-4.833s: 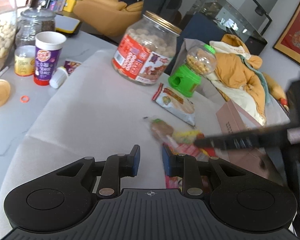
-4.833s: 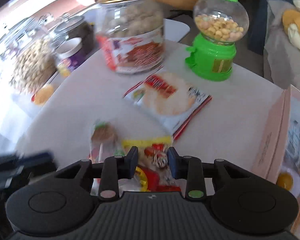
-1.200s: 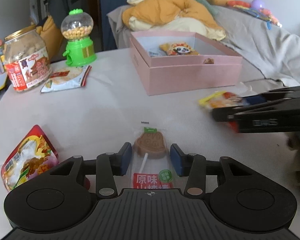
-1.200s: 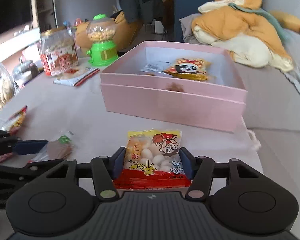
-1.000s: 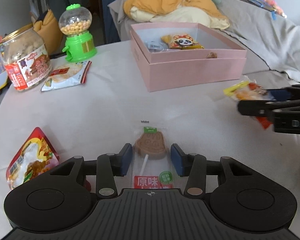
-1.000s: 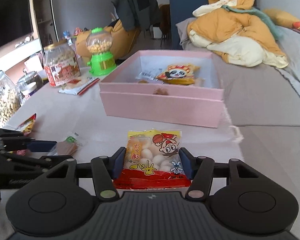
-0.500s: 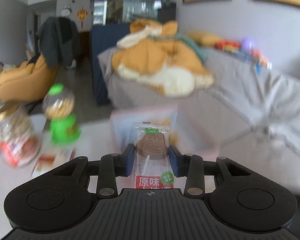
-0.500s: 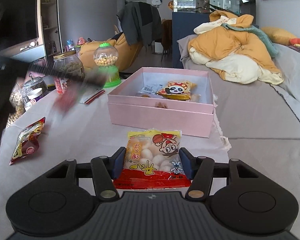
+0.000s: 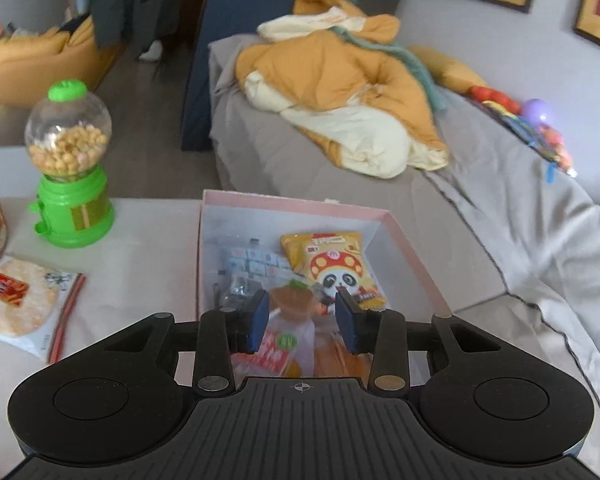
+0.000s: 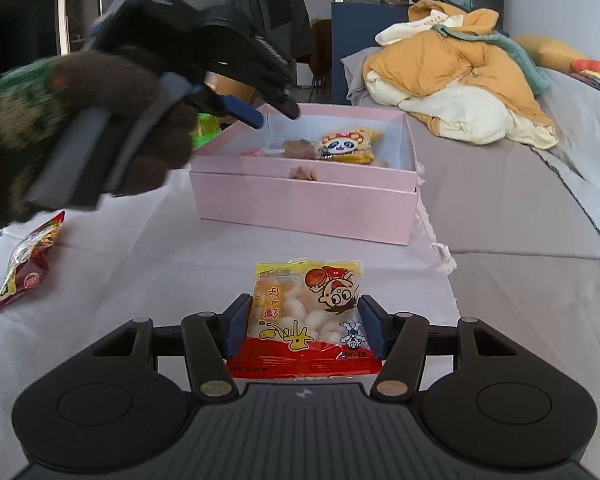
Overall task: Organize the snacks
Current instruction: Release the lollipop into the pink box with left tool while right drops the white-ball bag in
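Since the earlier frame the left hand-held gripper (image 9: 302, 322) has carried the lollipop packet (image 9: 288, 330) from the tabletop (image 10: 148, 264) to above the pink box (image 9: 412, 256) — its jaws are closing with the packet lying loose below them, inside the box. Best to lift clear. The packet's long axis runs away from the camera, candy end forward. The right hand-held gripper (image 10: 304, 326) pinches a rice-ball packet (image 10: 306, 316).

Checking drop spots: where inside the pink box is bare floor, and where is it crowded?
In the pink box, floor is bare along the far wall and the right side beyond the panda packet. The near-left half is crowded: lollipop packet, small wrapped pieces, directly below the left hand-held gripper.
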`<state>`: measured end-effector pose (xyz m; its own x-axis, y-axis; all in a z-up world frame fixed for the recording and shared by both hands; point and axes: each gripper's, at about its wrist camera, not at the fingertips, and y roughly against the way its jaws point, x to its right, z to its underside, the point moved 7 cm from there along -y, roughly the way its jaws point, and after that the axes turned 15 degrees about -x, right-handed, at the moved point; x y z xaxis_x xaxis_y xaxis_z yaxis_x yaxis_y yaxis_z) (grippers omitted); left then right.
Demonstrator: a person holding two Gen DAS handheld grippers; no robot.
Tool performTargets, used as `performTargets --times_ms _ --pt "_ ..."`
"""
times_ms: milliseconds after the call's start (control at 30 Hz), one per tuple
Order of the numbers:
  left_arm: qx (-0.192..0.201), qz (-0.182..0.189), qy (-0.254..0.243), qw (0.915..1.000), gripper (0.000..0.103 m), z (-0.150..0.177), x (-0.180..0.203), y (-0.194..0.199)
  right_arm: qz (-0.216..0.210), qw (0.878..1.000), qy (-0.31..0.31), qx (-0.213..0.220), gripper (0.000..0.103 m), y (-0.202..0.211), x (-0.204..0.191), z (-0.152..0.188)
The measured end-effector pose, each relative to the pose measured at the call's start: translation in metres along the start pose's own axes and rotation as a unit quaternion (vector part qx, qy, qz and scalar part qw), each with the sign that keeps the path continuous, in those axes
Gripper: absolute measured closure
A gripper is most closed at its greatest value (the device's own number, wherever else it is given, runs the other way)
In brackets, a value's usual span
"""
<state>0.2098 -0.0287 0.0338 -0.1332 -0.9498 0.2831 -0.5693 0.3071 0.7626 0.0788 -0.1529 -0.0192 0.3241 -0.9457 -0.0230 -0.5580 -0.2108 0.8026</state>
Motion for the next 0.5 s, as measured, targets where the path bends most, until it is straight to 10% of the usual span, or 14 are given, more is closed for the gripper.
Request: performTargets --times_ms 267,500 --pt "0.015 -0.029 -0.012 0.9994 0.062 0.073 -0.033 0.066 0.009 1.0 0.0 -0.01 0.046 0.002 0.007 -0.018" --pt "0.019 -0.038 0.045 0.9981 0.062 0.123 -0.09 0.102 -0.032 0.998 -0.018 0.051 0.046 0.045 0.031 -0.112"
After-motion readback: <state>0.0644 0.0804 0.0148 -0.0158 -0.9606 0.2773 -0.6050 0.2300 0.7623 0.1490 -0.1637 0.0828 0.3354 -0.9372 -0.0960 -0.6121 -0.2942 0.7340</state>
